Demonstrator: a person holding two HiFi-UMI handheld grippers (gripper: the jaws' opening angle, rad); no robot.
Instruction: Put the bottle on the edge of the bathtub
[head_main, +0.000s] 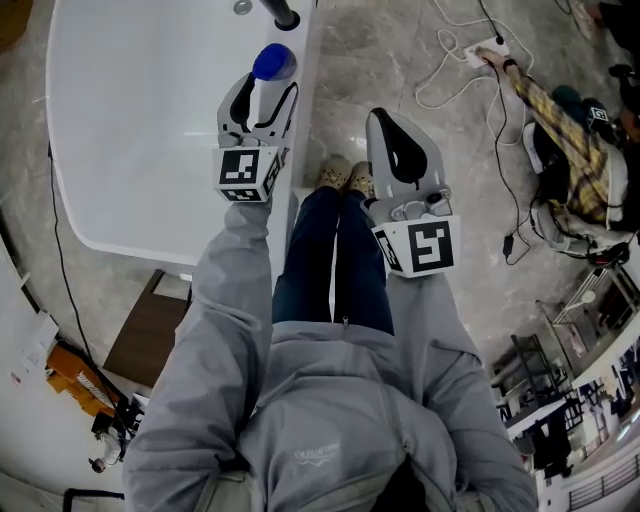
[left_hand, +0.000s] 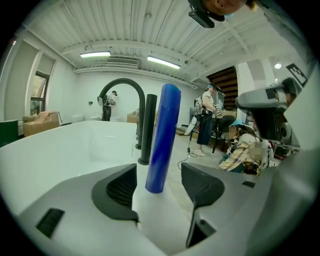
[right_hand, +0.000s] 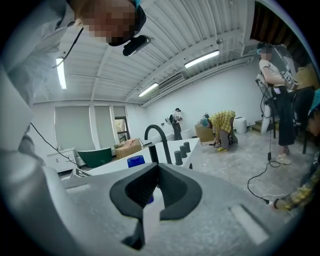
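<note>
We've got the bottle (head_main: 273, 62) standing, as far as we can tell, on the bathtub (head_main: 150, 130) rim at upper centre of the head view, the left gripper (head_main: 265, 100) spread apart around it and the right gripper (head_main: 388, 122) pinched together on nothing, so we reckon only backing away is left.

Both arms are in grey sleeves and reach forward and down from the shoulders. The left arm (head_main: 215, 330) is stretched further out, and the left gripper (head_main: 264, 92) points away from the body with its fingers (left_hand: 202, 186) spread wide apart. The right arm (head_main: 440, 340) is bent closer in. The right gripper (head_main: 388, 120) points forward, its fingers (right_hand: 172, 192) closed together with nothing between them.
</note>
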